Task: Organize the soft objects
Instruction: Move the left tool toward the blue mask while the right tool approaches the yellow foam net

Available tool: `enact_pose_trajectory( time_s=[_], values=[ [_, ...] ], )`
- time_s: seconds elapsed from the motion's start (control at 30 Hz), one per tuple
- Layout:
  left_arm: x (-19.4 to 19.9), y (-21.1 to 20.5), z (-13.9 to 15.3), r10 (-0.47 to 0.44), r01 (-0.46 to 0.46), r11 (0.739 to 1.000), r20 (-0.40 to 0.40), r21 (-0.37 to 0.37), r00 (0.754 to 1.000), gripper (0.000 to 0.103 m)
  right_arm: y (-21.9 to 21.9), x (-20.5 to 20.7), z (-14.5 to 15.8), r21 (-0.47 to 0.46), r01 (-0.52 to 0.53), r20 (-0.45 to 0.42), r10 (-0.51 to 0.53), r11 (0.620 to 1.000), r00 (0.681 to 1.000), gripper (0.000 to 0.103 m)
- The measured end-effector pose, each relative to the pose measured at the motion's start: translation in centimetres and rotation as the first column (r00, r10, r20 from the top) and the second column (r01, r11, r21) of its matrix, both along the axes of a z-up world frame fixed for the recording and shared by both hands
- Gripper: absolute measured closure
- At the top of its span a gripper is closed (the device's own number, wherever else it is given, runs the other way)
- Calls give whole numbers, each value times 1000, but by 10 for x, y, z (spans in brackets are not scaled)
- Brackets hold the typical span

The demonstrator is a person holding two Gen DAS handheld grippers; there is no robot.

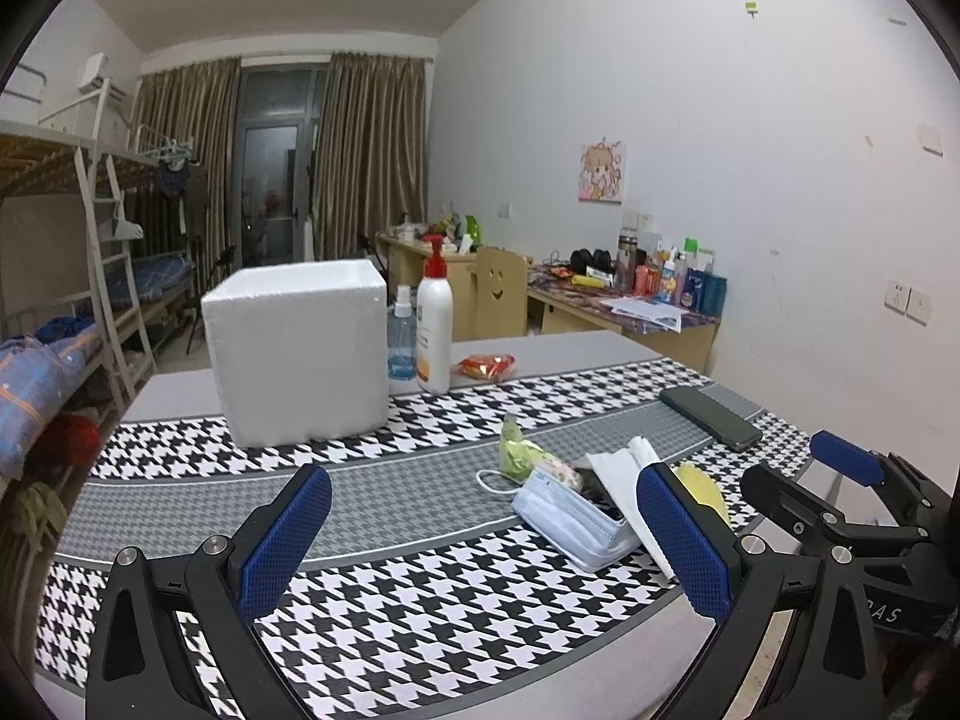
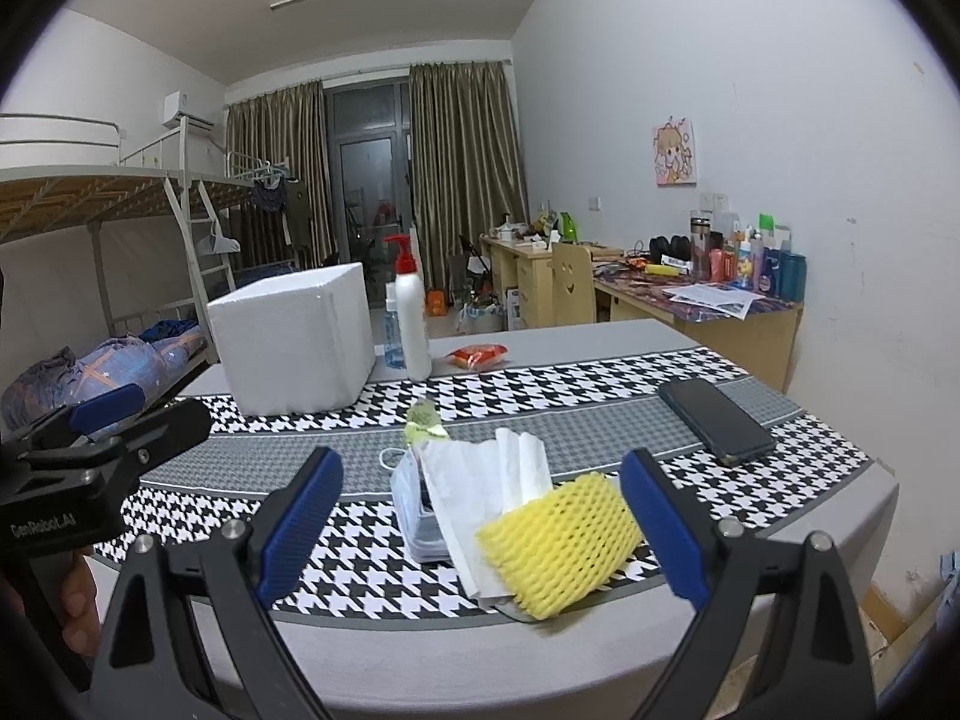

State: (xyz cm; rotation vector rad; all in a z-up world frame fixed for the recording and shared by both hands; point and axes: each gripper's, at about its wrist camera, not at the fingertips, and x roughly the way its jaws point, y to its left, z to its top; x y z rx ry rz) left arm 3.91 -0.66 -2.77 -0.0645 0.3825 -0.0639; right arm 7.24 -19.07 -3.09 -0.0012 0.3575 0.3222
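I count one white foam box (image 1: 297, 351) at the left of the table (image 1: 570, 348); its inside is hidden from me. Right of it stand two bottles: one blue spray bottle (image 1: 401, 339) and one white pump bottle (image 1: 434, 324), then one orange snack packet (image 1: 486, 365). Nearer me lies the soft pile: one green packet (image 1: 517, 450), one face mask (image 1: 570, 519), one white tissue (image 2: 480, 480), one yellow foam net (image 2: 561, 543). One phone (image 1: 711, 417) lies far right. My left gripper (image 1: 480, 546) and right gripper (image 2: 480, 531) both hover spread wide, empty.
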Motion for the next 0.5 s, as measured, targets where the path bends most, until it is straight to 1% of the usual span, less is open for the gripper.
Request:
enact_pose_trajectory(
  time_s=[0.23,0.4,0.5],
  values=[
    [19,-7,-12,-22,22,1000,-52,-12,998,1,-8,16,-10,-5,18,-58,-18,1000,998,7],
    [32,-12,-20,-30,28,999,-89,-26,996,1,-10,20,-17,-13,18,-72,-19,1000,997,7],
    [42,-16,-25,-35,30,998,-120,-47,992,1,-11,23,-20,-17,23,-79,-25,1000,997,7]
  ],
)
